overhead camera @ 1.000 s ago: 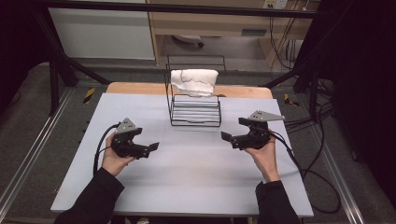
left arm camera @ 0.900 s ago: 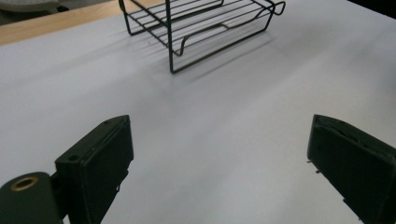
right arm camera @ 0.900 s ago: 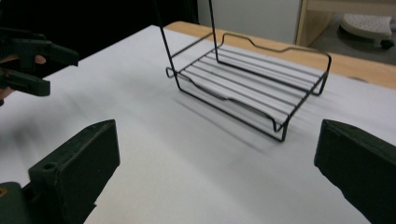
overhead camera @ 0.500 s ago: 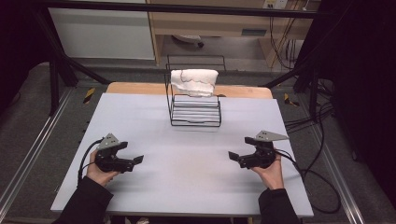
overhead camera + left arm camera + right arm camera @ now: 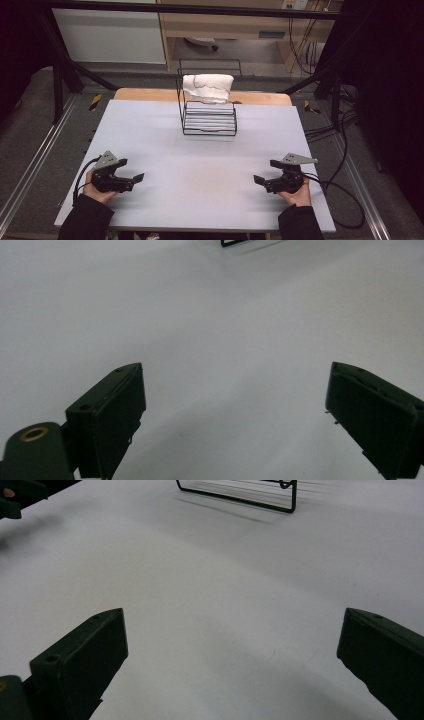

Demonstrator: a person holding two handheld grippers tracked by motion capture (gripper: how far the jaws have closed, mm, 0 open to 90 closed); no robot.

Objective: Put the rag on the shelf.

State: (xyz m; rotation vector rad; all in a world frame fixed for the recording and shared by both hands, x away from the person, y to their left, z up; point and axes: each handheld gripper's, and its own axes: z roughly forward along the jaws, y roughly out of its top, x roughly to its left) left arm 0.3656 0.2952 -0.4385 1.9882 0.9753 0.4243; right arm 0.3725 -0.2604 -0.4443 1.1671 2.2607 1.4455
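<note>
Meanwhile, your left claw (image 5: 138, 178) and right claw (image 5: 259, 179) gape empty over the pale bench (image 5: 210, 160); the wire rack (image 5: 209, 117) partly hides a white cloth (image 5: 207, 87).

White towel (image 5: 208, 87) on black wire rack (image 5: 209, 120); pale grey table (image 5: 200, 165); black grippers.

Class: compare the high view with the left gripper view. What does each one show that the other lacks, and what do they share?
High view alone: the white towel draped over the wire rack's back, both hands, the right gripper and the floor around the table.

Left gripper view alone: a close look at the inner faces of the left gripper, its jaws wide apart with nothing between.

Shared: the white table, the wire rack and the left gripper.
</note>
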